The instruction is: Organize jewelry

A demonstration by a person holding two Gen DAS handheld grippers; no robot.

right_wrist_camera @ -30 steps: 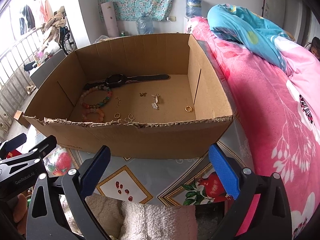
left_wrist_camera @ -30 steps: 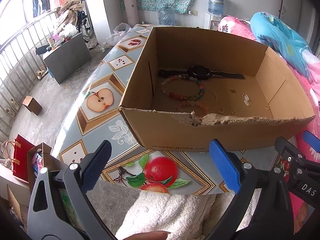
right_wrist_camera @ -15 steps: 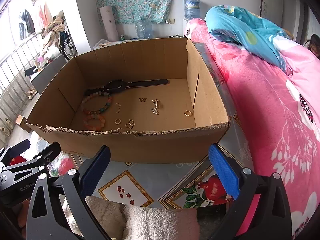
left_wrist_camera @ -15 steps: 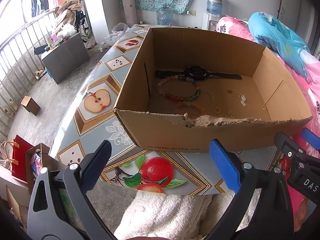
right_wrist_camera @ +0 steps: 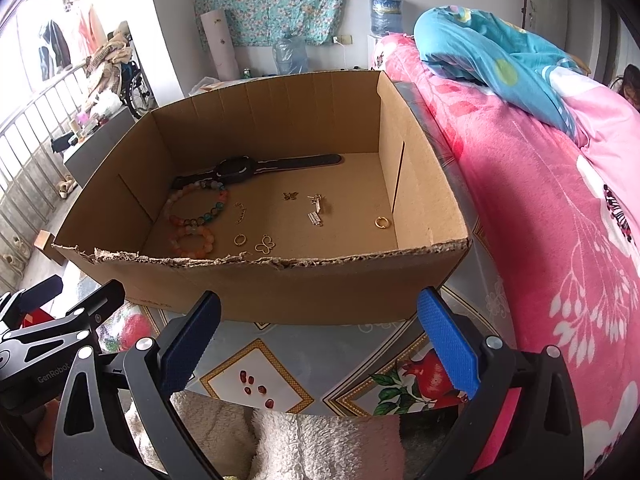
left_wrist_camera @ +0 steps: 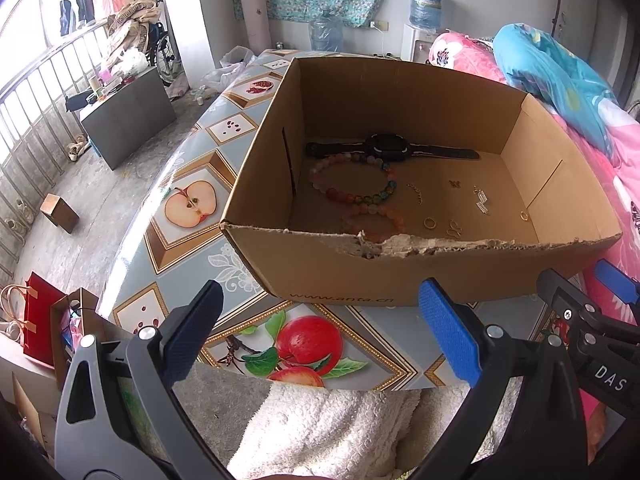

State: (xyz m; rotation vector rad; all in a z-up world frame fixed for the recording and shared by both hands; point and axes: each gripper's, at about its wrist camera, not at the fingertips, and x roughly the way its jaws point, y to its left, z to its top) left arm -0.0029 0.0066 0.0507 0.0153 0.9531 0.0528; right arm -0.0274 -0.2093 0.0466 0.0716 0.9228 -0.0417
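Both hand-held grippers, left (left_wrist_camera: 320,332) and right (right_wrist_camera: 320,338), hang spread and empty over the table's (left_wrist_camera: 192,160) near edge. The jewelry lies loose on the floor of the cardboard box (right_wrist_camera: 280,284): watch (right_wrist_camera: 236,168) by the far wall, bead bracelet (right_wrist_camera: 198,208) beside it, small gold ring (right_wrist_camera: 383,222) near the right wall. All of it looks light. You judge the beads round and slippery, so pinch across the strand; take the stiff watch by its case. Since a second ago, both views have risen, showing more of the box floor.
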